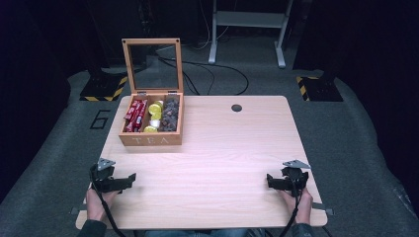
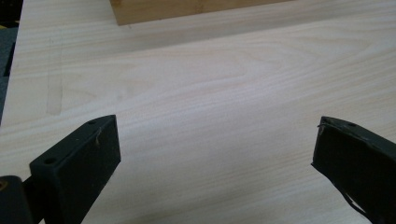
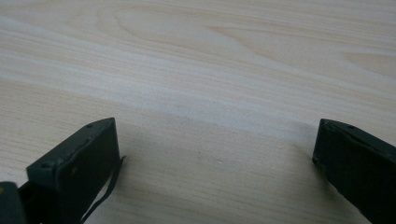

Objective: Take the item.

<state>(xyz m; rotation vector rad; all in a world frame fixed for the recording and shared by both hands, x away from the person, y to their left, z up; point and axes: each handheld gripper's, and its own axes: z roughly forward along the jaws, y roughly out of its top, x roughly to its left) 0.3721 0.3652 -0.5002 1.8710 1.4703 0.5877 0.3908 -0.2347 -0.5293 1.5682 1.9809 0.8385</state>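
Tea box (image 1: pixel 151 123) stands lid-up at the worktop's (image 1: pixel 222 163) far left, untouched. Left tongs (image 1: pixel 129 178) and right tongs (image 1: pixel 270 180) rest gaping, empty, near the person; next, I judge, a reach forward.

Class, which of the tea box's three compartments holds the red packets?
The left compartment of the tea box; the middle holds yellow items, the right dark ones.

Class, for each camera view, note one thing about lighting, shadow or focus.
High view: the table is brightly lit, the room behind it dark, and the tea box lid's pane looks see-through. Left gripper view: the left gripper jaws are slightly soft; the wood grain is clear. Right gripper view: faint shadow lies beside the right gripper jaws.
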